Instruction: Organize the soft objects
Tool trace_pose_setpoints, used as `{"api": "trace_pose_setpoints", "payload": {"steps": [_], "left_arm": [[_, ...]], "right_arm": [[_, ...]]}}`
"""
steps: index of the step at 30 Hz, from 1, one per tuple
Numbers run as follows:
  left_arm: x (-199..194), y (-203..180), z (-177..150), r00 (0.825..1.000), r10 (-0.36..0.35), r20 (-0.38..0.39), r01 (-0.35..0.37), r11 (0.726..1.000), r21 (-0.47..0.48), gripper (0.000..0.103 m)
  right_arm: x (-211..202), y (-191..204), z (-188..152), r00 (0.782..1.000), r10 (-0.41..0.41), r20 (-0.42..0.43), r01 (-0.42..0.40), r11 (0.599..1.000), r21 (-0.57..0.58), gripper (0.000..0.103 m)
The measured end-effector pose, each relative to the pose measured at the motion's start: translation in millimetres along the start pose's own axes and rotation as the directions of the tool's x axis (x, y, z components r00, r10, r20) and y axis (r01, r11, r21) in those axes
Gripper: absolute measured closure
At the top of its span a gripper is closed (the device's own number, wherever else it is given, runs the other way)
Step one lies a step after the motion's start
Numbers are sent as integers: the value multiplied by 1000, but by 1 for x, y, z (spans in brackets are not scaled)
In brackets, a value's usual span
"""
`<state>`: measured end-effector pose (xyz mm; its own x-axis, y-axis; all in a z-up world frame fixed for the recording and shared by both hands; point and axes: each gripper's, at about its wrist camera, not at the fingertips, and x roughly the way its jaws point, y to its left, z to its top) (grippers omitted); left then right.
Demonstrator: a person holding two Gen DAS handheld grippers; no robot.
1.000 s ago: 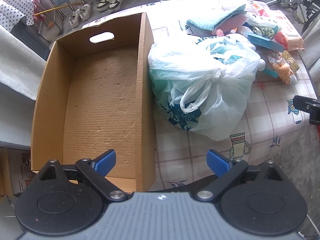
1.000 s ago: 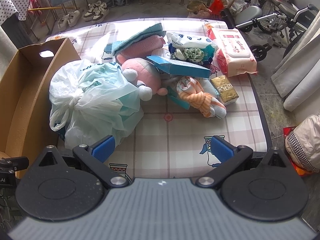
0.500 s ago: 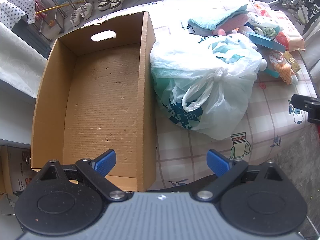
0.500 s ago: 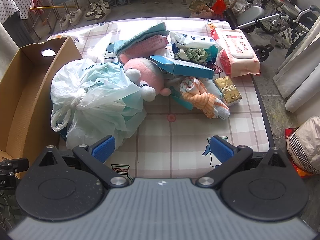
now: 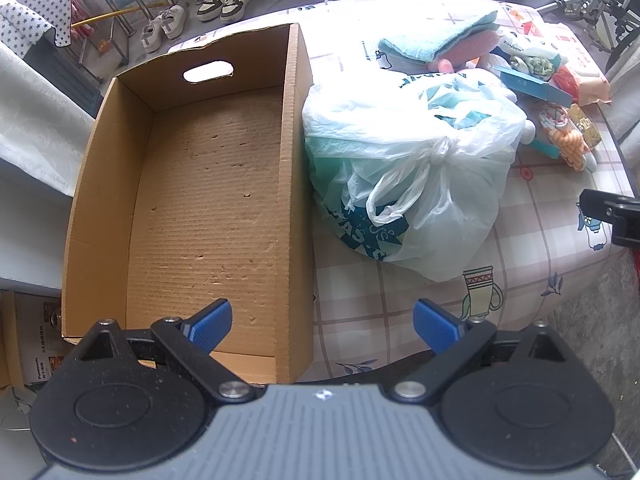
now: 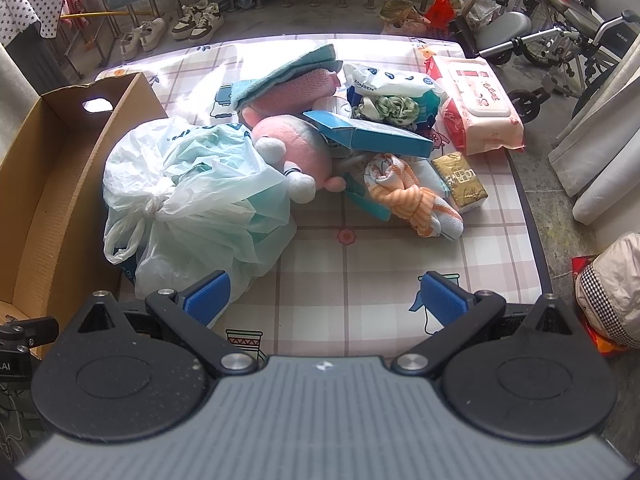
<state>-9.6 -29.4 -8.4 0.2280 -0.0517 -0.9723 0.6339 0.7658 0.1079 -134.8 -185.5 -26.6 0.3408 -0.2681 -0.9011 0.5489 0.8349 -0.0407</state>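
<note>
Left wrist view: the left gripper (image 5: 322, 322) hangs with its blue pads wide apart and nothing between them, over the near end of an open brown cardboard box (image 5: 100, 152) with a bare floor. Just beside the box's right wall sits a knotted white and teal plastic bag (image 5: 412, 168) on the checked tablecloth (image 5: 380, 312). Right wrist view: the right gripper (image 6: 326, 298) is likewise spread and holds nothing, near the table's front edge. Behind the bag lie a pink plush toy (image 6: 298, 148), a folded teal towel (image 6: 286, 70), a blue carton (image 6: 372, 134) and an orange-striped knotted cloth (image 6: 414, 198)
</note>
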Motion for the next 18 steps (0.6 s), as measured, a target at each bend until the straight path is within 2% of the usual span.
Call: {"api": "trace_pose_setpoints", "payload": {"steps": [13, 18], "left_arm": [[3, 3, 5, 1000, 2, -1, -2, 1000, -3, 5], [-6, -7, 6, 998, 10, 56, -10, 1000, 3, 5]], "right_arm": [[4, 4, 3, 1000, 3, -3, -3, 1000, 3, 1], [3, -14, 6, 999, 33, 22, -34, 998, 44, 1]]}}
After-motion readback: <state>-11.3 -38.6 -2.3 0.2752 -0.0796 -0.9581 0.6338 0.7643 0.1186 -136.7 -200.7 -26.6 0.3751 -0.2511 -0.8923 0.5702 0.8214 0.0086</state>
